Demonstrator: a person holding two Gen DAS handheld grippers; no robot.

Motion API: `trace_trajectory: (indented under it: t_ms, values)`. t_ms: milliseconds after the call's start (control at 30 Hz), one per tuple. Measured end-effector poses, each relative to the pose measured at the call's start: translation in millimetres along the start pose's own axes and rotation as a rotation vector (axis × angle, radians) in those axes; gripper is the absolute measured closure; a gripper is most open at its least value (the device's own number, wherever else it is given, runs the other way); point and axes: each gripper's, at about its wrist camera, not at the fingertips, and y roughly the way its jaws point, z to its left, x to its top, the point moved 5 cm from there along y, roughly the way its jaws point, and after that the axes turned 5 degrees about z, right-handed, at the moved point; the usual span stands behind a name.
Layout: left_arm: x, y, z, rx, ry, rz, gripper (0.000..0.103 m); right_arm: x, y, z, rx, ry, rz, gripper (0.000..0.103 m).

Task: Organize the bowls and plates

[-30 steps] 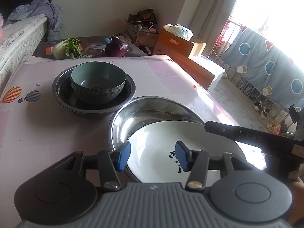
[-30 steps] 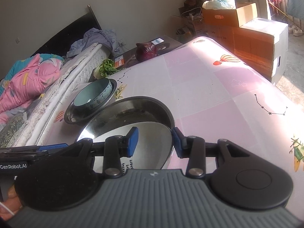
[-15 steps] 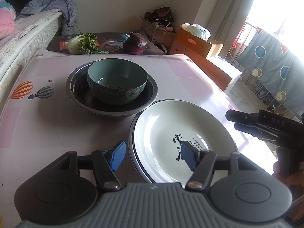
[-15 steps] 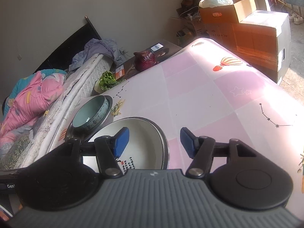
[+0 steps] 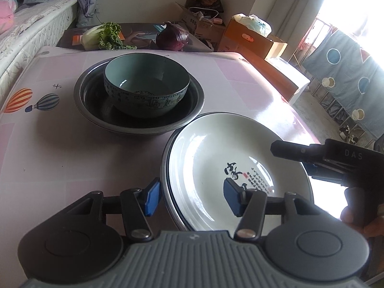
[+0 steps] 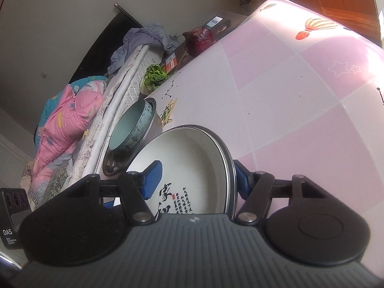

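A pink checked tablecloth [image 5: 60,148] printed with hot-air balloons covered the table, with a bed [image 5: 31,31] along its left side and cardboard boxes [image 5: 252,40] against the far wall. The left gripper [image 5: 190,198] reached over the near edge of the white plate [image 5: 216,158], one blue pad outside the rim on the left and the other above the plate's inner face; its jaws were closing, the rim between them, and the pads did not appear to press on it. The right gripper [image 6: 196,180] straddled the plate's right rim in the same manner, one pad over the white face beside the black calligraphy and the other outside the rim over the cloth, with gaps showing on both sides, so it stood partly spread and held nothing. In the left wrist view that gripper's black finger reached in from the right above the plate, with part of a hand [image 5: 364,220] below it. The plate lay nested in a metal dish [image 6: 231,168] whose thin edge showed around it. Just beyond, to the far left, a teal bowl [image 5: 146,84] sat inside a wide steel basin [image 5: 96,112], the basin's rim close to the plate. Past the table's far edge lay a leafy cabbage [image 5: 103,36] and a purple cabbage [image 5: 172,37] on a dark low surface.
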Motion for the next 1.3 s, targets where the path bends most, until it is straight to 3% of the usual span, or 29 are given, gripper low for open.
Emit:
trace_trajectory:
  t_ms: [900,1300]
  values:
    - [-54,-49,26,0.007,-0.025,0.023,0.047,-63,-15,44,-0.001,-0.062,0.095,0.04]
    - [-40,-72,29,0.05,0.007,-0.068,0.044,-45,-38,52,-0.067,-0.128,0.02,0.039]
